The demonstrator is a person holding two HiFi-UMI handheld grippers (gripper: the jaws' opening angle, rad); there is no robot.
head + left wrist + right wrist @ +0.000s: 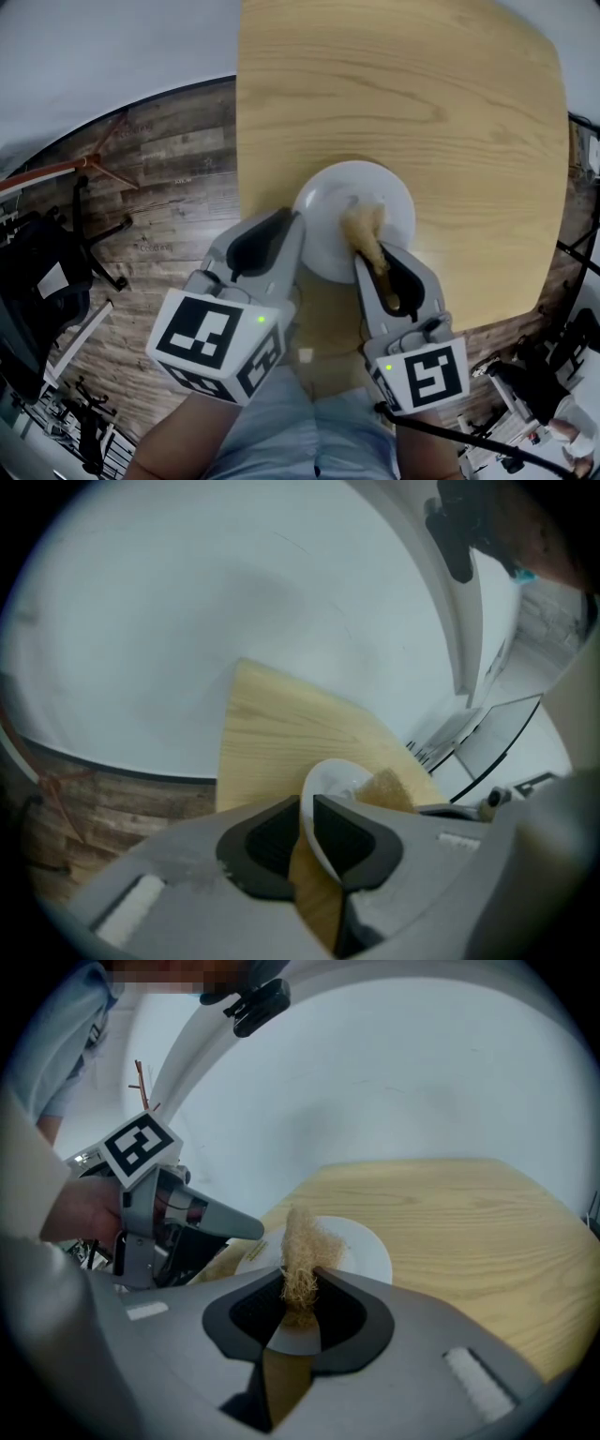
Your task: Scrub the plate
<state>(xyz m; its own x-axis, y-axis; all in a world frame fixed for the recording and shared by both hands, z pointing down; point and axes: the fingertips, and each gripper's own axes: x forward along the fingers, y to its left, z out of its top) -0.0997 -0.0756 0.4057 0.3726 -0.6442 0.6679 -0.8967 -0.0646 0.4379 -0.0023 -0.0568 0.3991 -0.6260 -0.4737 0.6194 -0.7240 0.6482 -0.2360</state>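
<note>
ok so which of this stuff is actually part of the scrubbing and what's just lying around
In use:
plate
scrubber, in the right gripper
left gripper, jaws around the plate's rim
table underneath

Just around:
black chair on the wooden floor, left of the table

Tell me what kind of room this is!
Probably an office or workroom rather than a kitchen. A bare wooden table stands on a plank floor, and a black wheeled office chair sits beside it.
</note>
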